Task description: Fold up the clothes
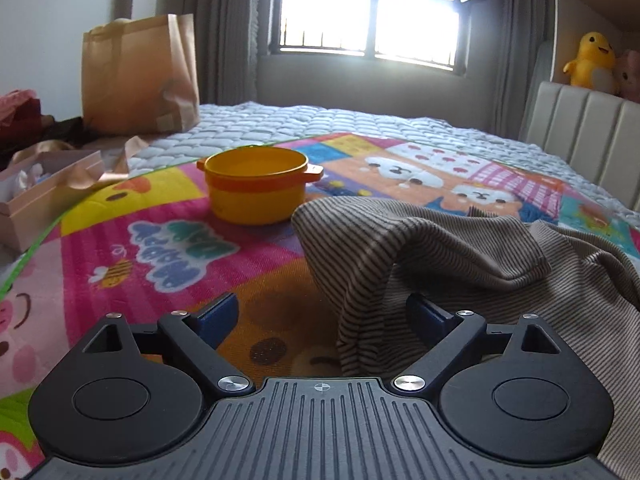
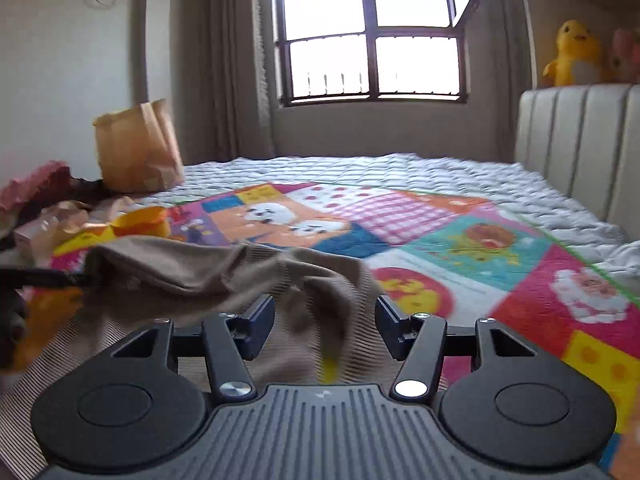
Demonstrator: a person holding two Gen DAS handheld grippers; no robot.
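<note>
Lying rumpled on the colourful play mat (image 1: 168, 240), the striped brown garment (image 1: 460, 248) spreads from the middle of the left wrist view off toward the right edge, its long axis running roughly left to right across the bed (image 1: 320, 120). One bunched fold rises into a hump and droops down between the fingers of the left claw (image 1: 320, 316). That claw sits low and level over the mat, aimed toward the window (image 1: 368, 8), its jaws spread wide; cloth hangs beside the right finger, but nothing is pinched.

From the right wrist view the same garment (image 2: 208, 272) is blurred, stretched sideways with its left end lifted off the mat near a dark object at the frame's left edge; what that object is cannot be told. The right claw (image 2: 324, 320) is also held level, pointing toward the window, with its jaws well apart and fabric lying in the gap, not clamped.

Behind the garment stands a yellow toy pot (image 1: 256, 184) on the mat, and a brown paper bag (image 1: 140, 76) stands farther back on the left.
</note>
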